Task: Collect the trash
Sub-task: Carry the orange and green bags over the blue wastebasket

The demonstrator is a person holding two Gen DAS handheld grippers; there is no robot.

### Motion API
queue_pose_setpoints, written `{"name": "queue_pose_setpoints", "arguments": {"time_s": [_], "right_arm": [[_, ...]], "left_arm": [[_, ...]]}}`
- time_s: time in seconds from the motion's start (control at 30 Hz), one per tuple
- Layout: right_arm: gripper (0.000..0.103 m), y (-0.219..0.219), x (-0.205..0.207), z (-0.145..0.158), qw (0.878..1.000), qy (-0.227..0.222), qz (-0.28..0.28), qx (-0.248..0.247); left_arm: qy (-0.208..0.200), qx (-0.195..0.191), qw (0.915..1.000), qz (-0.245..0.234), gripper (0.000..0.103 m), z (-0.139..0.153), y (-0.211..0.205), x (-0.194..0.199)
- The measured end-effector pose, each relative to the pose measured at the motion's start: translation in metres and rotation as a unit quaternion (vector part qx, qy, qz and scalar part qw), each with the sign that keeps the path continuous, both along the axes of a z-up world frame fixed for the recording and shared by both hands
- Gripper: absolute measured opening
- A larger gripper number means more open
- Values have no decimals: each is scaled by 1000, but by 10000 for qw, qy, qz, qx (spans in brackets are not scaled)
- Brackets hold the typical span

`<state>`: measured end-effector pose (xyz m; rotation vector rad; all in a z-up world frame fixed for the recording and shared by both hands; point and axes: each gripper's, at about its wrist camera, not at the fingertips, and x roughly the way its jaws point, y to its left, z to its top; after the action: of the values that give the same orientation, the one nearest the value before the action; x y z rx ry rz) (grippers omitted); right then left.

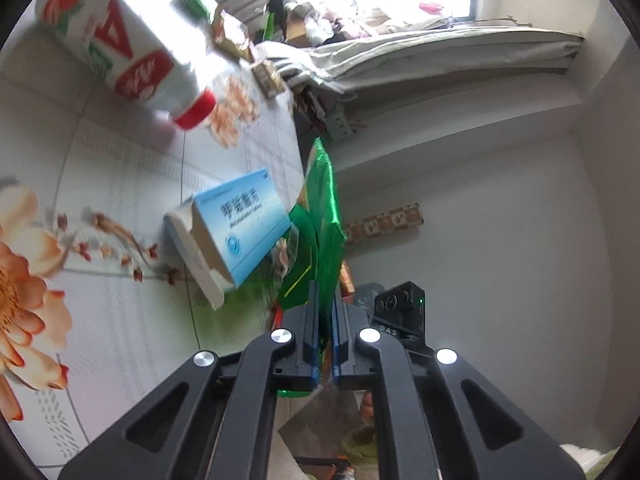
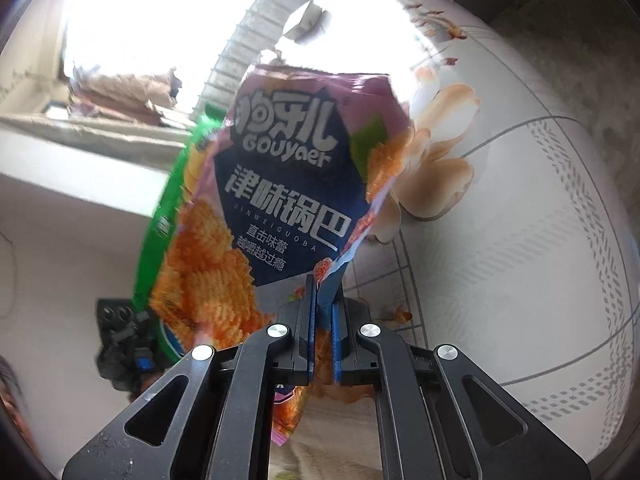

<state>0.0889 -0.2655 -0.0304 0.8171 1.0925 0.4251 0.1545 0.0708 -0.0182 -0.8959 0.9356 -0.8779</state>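
Pinching a green wrapper [image 1: 325,216] edge-on between closed jaws, the left gripper [image 1: 327,316] hides most of that wrapper's face, so its print cannot be read. One blue box [image 1: 232,226], its end flap open, lies on the floral tablecloth [image 1: 100,320] just beside the wrapper; its inside is turned from view. One white bottle [image 1: 120,52] with a red cap lies farther up the cloth, blurred by motion, and small cartons beyond it are too indistinct to count. A black camera unit [image 1: 400,312] shows behind the left gripper's right finger, partly cut off. In the right wrist view the right gripper [image 2: 324,312] is closed on the lower corner of one snack bag [image 2: 276,200], purple and navy with orange crisps printed on it, held up in front of the lens; the bag's lower part drops behind the fingers. A green wrapper edge [image 2: 168,208] runs along the bag's left side, mostly covered by it. Window glare washes out the background of both views.
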Motion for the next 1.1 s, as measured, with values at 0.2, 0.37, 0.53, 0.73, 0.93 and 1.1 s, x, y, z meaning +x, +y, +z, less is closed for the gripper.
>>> {"name": "queue_pose_setpoints", "arguments": {"time_s": [0.2,0.37,0.53,0.73,0.93,1.1], "right_arm": [[4,-17,-6,-4,9952,-144,-367,895],[4,-29,-9,-3,9888,-292,-464,1386],[4,-41,-12,5,9826,-459,-531,1720],[4,-50,-19,8,9777,-594,-604,1920],[4,-60,-22,6,9772,-581,-685,1924],[4,-65,-22,3,9766,-618,-722,1930]], "left_arm": [[-371,-77,9990,245,2,19,13,-3],[-652,-306,9968,349,2,33,19,-8],[-860,-637,9932,465,2,44,26,-14],[-1085,-610,9902,633,2,59,32,-20],[-1296,-284,9878,814,2,68,32,-29],[-1603,78,9822,973,2,84,30,-35]]}}
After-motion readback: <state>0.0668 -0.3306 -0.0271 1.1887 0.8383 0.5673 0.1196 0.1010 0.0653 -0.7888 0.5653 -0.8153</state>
